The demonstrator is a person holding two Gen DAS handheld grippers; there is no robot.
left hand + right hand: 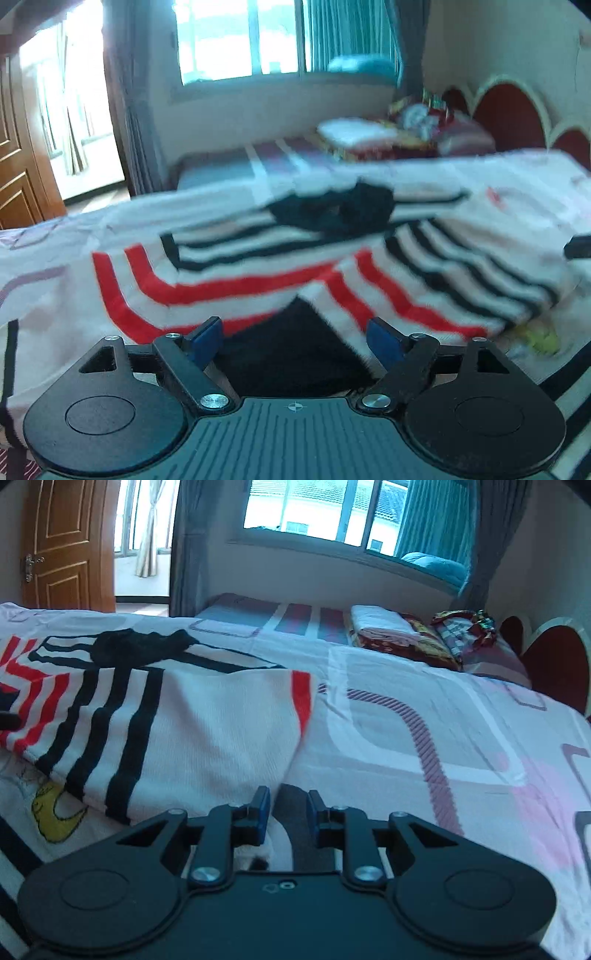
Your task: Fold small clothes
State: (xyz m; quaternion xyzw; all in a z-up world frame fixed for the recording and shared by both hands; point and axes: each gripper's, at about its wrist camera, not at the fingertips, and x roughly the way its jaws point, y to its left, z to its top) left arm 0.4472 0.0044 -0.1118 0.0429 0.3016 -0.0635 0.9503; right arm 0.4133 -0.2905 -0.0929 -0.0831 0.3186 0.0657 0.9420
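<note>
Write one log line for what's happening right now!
striped shirt: lying on bed, partly folded | left gripper: open, at shirt's hem | right gripper: open, holding nothing

Blur, cut edges and covered spots

The left wrist view is smeared: the striped garment (332,266) and the far pillows (406,136) lack sharp edges. The garment's near hem runs behind the left tool (295,339). In the right wrist view its left part leaves the picture, and it half-covers a yellow print (55,812) on the bed sheet (424,738).
</note>
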